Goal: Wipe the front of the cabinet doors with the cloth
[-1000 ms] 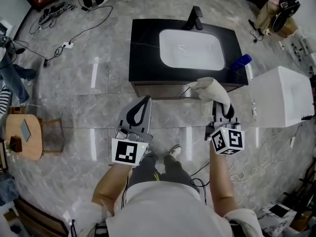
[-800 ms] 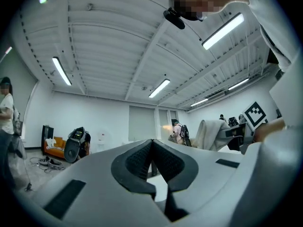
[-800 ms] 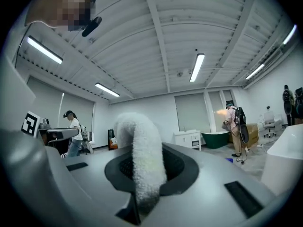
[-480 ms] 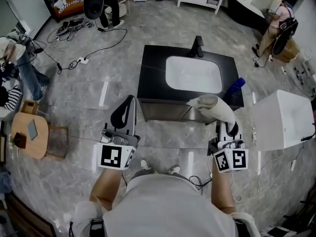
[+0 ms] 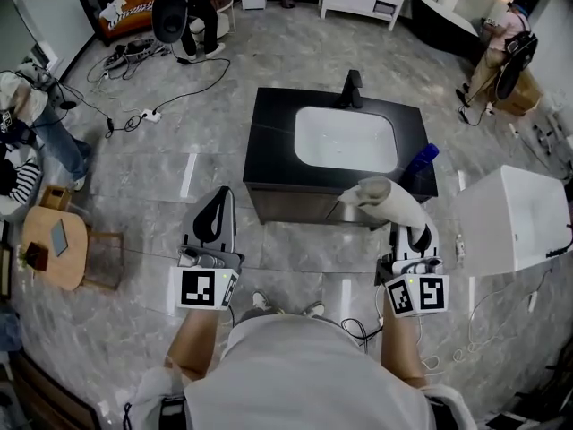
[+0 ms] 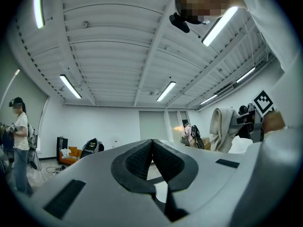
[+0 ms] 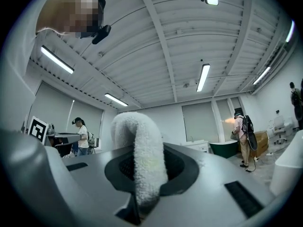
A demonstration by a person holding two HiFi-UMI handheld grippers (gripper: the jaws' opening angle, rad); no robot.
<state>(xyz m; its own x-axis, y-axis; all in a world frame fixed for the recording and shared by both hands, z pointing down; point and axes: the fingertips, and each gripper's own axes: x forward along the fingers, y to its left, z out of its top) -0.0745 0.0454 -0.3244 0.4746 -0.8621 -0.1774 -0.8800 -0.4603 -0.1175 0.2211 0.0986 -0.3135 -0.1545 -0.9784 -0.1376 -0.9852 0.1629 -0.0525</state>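
Left gripper [image 5: 218,202] lower, jaws together, right gripper [image 5: 414,232] clamping cloth [image 5: 387,193]

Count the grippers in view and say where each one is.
2. The left gripper is near the cabinet's left front corner, jaws shut, empty; the right gripper, near its right front corner, is shut on the cloth. None seems hidden.

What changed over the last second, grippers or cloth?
The left gripper drew leftward and back from the cabinet front and is now off its left corner. The head view also widened, showing more of the room. Nothing was taken or let go: the right gripper stays shut on the cloth near the cabinet's right end, and the left jaws are shut and empty.
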